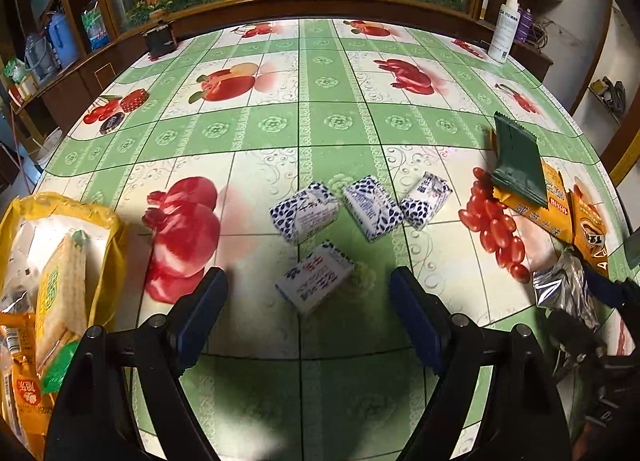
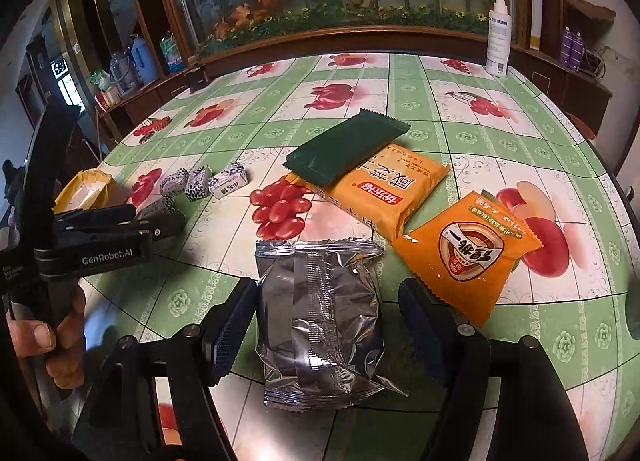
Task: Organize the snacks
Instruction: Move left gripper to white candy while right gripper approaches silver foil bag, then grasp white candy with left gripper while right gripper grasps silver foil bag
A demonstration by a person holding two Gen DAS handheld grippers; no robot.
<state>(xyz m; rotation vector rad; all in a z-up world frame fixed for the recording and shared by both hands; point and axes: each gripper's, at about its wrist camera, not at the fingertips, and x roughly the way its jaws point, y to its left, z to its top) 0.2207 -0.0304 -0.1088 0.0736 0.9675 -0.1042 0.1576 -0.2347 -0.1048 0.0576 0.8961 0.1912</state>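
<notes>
- Left gripper (image 1: 308,297): fingers spread wide, nothing held; a blue-and-white candy (image 1: 315,278) is seen lower centre between them, three more above.
- Right gripper (image 2: 328,321): fingers wide, straddling silver packet (image 2: 320,313), lower centre; contact cannot be told.

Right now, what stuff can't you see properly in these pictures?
- Yellow bag, left wrist view: cut off by the left edge, so its contents show only partly.
- Silver packet, right wrist view: lies seam side up, so its label is hidden.
- Long orange packet, right wrist view: the green packet covers part of it.
- Nearest small candy, right wrist view: the left gripper covers much of it.
</notes>
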